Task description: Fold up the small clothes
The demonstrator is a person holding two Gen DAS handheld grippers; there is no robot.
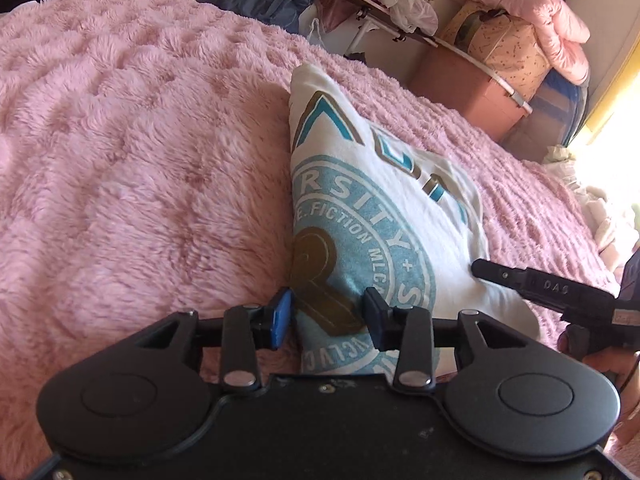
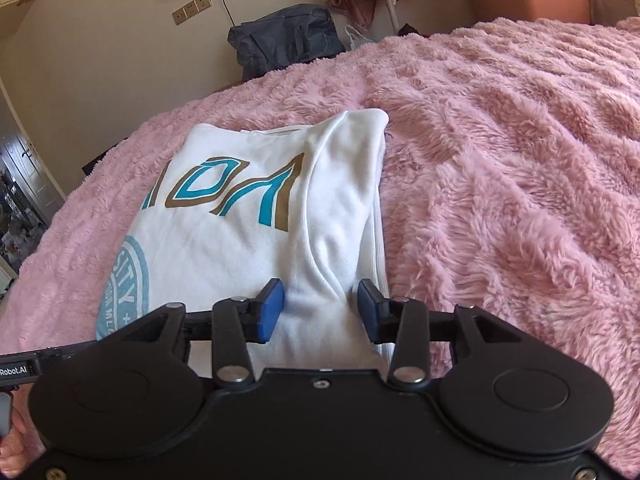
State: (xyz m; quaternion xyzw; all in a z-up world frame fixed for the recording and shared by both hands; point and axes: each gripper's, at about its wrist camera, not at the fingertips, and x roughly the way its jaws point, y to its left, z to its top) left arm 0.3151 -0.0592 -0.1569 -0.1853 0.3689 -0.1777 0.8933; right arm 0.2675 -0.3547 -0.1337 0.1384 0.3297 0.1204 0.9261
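A white shirt [image 1: 384, 208] with a teal and gold print lies partly folded on the pink fluffy blanket [image 1: 140, 160]. My left gripper [image 1: 328, 316] is open, its blue-padded fingers straddling the shirt's near left edge. My right gripper [image 1: 480, 269] shows in the left wrist view, its tip over the shirt's right side. In the right wrist view the shirt [image 2: 240, 216] has one side folded over as a white strip. My right gripper [image 2: 320, 308] is open, its fingers astride the near end of that strip.
The blanket [image 2: 500, 160] covers the bed. Beyond the far edge stand a dark blue bag [image 2: 286, 38], a small folding table [image 1: 400, 28] with clothes, a brown bin [image 1: 464, 88] and stacked bedding [image 1: 520, 40]. More white cloth [image 1: 600, 208] lies at the right.
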